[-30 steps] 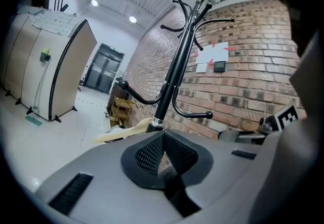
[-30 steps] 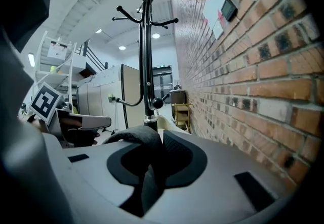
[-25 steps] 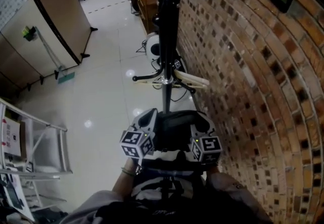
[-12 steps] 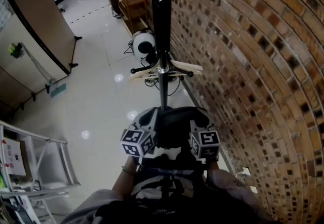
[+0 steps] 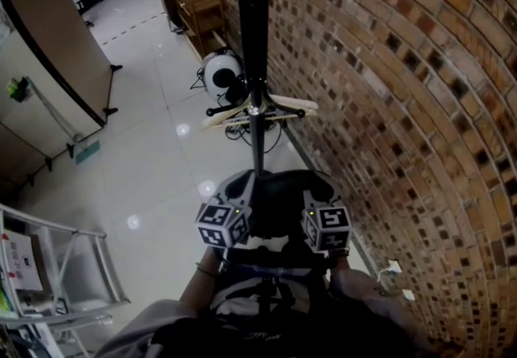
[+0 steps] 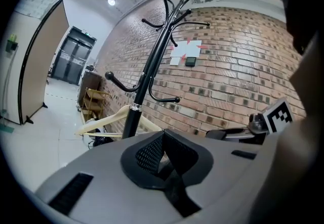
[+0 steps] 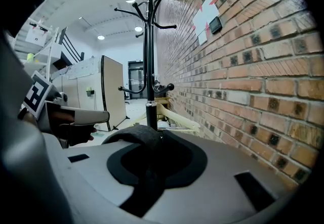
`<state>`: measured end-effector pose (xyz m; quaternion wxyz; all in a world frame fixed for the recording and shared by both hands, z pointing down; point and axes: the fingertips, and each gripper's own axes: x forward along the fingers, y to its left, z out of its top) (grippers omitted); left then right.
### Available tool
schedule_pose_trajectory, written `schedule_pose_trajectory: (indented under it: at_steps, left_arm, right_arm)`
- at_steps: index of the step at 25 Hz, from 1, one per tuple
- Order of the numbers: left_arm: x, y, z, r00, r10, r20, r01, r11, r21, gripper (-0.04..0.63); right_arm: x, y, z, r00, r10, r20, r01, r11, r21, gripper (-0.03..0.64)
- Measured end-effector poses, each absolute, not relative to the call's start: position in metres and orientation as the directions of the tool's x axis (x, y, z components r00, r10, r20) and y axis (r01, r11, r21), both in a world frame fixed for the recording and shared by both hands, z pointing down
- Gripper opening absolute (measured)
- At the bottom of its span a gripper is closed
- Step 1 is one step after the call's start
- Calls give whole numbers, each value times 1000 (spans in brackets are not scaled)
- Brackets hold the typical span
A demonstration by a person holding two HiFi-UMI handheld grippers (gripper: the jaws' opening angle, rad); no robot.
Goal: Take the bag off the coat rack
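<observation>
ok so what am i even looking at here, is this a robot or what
No robot: a person holds a hand tool with a two-jawed claw in each hand. One picture comes from a camera on their head, looking down; the other two come from cameras riding on each tool. The left claw and right claw are both closed on a dark bag, held between them in front of a black coat rack. Wooden hangers hang on the rack, beside a brick wall. Below is a shiny floor.

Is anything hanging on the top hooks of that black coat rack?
No, the black metal coat rack is bare at its top.
</observation>
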<state>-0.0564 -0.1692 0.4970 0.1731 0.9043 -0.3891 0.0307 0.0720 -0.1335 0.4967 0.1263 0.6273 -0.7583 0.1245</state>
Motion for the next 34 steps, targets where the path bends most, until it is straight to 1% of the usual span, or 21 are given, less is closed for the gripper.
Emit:
schedule_pose_trajectory:
  at_steps: [12, 19, 21, 26, 34]
  left_arm:
    - [-59, -176, 493, 699, -692, 180, -709, -640, 296, 9]
    - [-63, -182, 491, 683, -711, 169, -721, -618, 312, 8]
    - [-64, -183, 492, 681, -712, 170, -723, -616, 313, 8]
    - [-62, -185, 492, 681, -712, 173, -722, -613, 320, 9]
    - [-55, -181, 496, 692, -697, 189, -715, -623, 318, 9]
  right_arm:
    - [75, -140, 491, -143, -922, 361, -989, 145, -20, 63]
    - [77, -144, 488, -139, -918, 370, -988, 152, 8, 63]
    - [76, -146, 489, -156, -920, 361, -986, 168, 0, 63]
    - [79, -148, 491, -160, -924, 347, -986, 169, -7, 63]
    - [84, -146, 490, -154, -919, 362, -986, 167, 3, 63]
